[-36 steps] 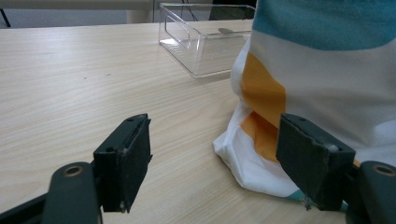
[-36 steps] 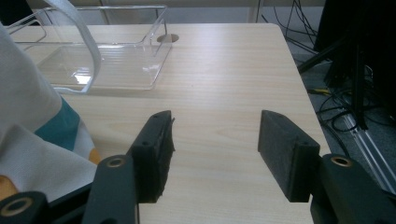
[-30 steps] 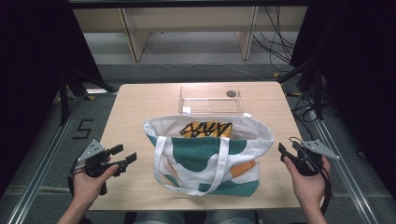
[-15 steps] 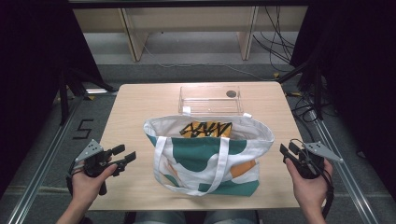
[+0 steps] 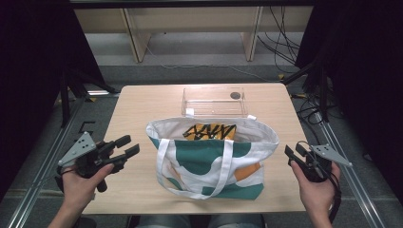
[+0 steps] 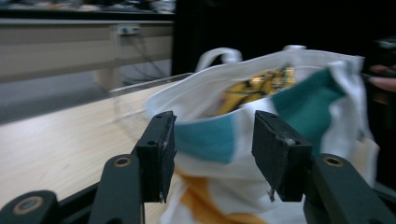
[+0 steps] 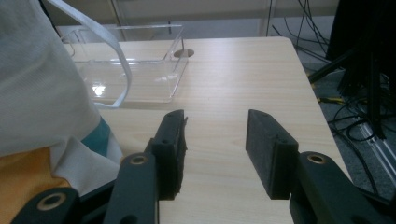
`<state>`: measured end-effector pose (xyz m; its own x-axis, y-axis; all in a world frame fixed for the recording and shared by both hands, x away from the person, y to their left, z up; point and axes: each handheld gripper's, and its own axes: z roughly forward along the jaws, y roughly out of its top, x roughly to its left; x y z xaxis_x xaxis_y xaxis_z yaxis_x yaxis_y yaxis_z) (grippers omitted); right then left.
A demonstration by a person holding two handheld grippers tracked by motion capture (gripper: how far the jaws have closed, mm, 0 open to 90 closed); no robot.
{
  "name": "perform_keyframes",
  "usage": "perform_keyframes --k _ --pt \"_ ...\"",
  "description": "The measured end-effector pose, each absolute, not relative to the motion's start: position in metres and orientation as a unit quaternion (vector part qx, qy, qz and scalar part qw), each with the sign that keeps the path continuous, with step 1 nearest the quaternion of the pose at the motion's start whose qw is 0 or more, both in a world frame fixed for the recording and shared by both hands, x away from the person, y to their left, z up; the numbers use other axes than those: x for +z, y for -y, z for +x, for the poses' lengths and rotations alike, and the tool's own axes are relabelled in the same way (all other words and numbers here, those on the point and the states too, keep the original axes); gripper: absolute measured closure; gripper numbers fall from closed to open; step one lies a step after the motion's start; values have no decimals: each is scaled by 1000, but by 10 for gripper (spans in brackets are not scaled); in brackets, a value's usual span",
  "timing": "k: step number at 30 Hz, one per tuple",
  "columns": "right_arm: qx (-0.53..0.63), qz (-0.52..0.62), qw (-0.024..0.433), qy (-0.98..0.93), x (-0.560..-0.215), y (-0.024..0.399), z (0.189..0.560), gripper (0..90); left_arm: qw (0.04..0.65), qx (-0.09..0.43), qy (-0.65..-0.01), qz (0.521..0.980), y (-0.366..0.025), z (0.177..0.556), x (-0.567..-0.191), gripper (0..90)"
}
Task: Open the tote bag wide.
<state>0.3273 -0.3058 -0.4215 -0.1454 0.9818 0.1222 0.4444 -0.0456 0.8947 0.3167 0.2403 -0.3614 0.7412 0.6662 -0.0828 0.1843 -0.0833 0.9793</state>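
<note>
A white tote bag [image 5: 209,159] with green and orange patches stands open in the middle of the table [image 5: 138,104]. A yellow item with black marks [image 5: 209,130] lies inside it. To the left of the bag a hand holds my left gripper [image 5: 129,145] above the table. Its jaws have just been closing, and nothing is between them. In the left gripper view my left gripper [image 6: 212,135] points at the bag [image 6: 299,98] from a short way off. My right gripper [image 5: 293,149] is at the bag's right. Its jaws have just been opening over bare wood, as the right gripper view [image 7: 215,135] shows.
A clear plastic tray [image 5: 214,102] stands behind the bag near the table's far edge, with a small dark round spot by its right end. Cables run over the floor at the back right. Dark curtains hang on both sides.
My left gripper has risen off the table and its jaws stand narrower than before. The right gripper has stayed where it was. The bag has not moved.
</note>
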Motion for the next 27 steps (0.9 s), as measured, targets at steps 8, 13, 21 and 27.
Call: perform_keyframes --k 8,13,21,27 --pt "443 574 308 -616 -421 306 328 571 588 183 -226 755 -182 336 -341 499" --pt "440 568 309 -623 -425 305 331 564 551 182 -185 793 -142 348 -340 413" --pt "437 570 301 -628 -427 303 330 540 522 177 -142 822 -108 361 -344 430" --pt "435 561 305 -635 -428 308 329 536 511 159 -126 835 -94 373 -344 474"
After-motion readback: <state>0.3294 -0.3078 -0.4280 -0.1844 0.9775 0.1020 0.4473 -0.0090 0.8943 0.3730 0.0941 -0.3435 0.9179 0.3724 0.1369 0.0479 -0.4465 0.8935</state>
